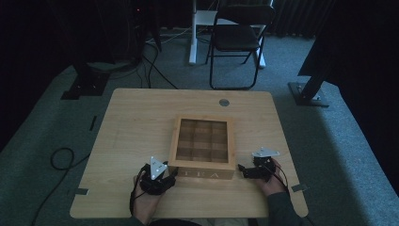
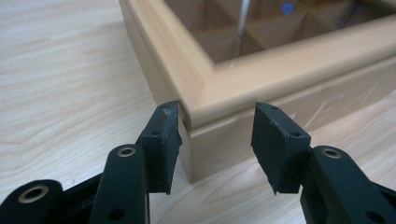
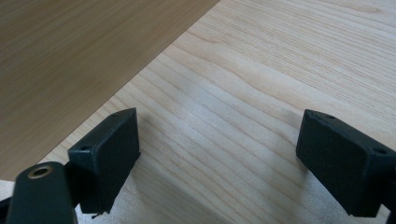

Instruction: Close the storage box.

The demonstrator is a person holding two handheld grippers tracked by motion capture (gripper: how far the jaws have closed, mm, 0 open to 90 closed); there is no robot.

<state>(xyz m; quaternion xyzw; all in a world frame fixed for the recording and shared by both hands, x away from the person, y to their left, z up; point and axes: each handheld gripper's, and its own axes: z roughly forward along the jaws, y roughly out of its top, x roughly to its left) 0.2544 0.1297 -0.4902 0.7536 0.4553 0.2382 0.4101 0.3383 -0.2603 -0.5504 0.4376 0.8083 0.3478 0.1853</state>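
Sitting near the middle of the pale wooden surface (image 1: 131,122) is a square light-wood tea box (image 1: 203,147) with a framed glass lid, through which a grid of compartments shows; faint letters mark its front wall. The lid lies flat and closed on the box.

The left hand-held gripper (image 1: 170,179) rests at the box's front left corner, held by a person's left hand (image 1: 147,202). In the left gripper view, its two black jaws stand moderately apart on either side of that corner (image 2: 205,112), at the height of the lid's edge; the left jaw is close against the side wall, while the right one is just off the front wall. Nothing is clamped between them.

The right hand-held gripper (image 1: 241,168) sits just beside the box's front right corner, its jaws pointing towards the box. In the right gripper view the jaws (image 3: 217,154) are spread wide over bare wood grain, holding nothing, with the box's side wall (image 3: 70,60) running across the upper left.

Beyond the surface, a dark folding chair (image 1: 237,37) stands on the grey carpet.
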